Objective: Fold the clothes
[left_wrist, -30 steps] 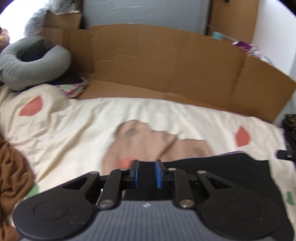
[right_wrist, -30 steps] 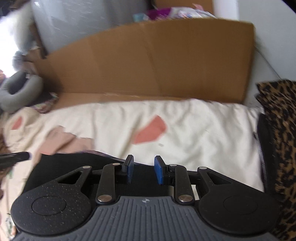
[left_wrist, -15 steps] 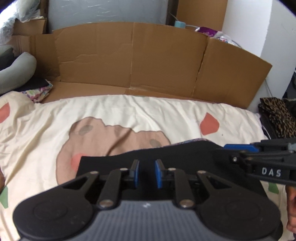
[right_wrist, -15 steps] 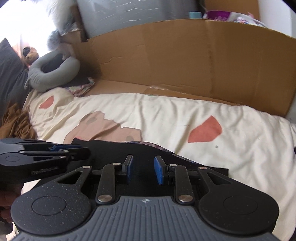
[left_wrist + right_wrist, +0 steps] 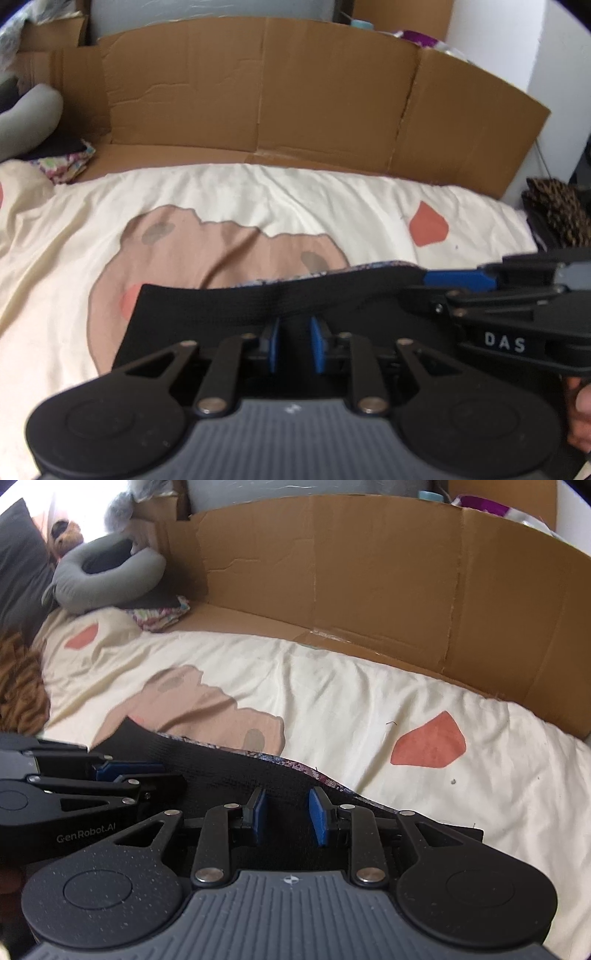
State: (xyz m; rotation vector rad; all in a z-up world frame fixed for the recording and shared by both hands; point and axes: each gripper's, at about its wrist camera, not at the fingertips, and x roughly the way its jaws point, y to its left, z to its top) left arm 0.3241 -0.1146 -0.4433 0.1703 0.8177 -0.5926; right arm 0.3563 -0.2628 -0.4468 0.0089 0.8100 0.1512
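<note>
- A cream bedcover [image 5: 258,192] printed with pink and coral patches fills most of both views, reaching from the near edge back to the cardboard.
- A brown cardboard sheet [image 5: 295,96] stands folded along the far side of the bedcover, its lower flap lying flat behind the cover.
- A black garment [image 5: 207,302] lies across the near part of the bedcover, its ribbed band stretched left to right – a strip of multicoloured patterned fabric shows along the band's far edge. It sits just in front of both grippers.
- A grey ring-shaped pillow [image 5: 107,578] rests at the far left, on top of a small floral cloth [image 5: 162,614].
- A leopard-print fabric [image 5: 557,210] lies at the far right edge, off the bedcover.
- The left gripper [image 5: 294,341] has its blue pads a narrow gap apart with black cloth between them; whether the pads press on it I cannot tell.
- The right gripper [image 5: 286,818] shows a somewhat wider gap, also with the black band in it – grip unclear. In the left wrist view it comes in from the right [image 5: 458,278], its pad at the band's right end.
</note>
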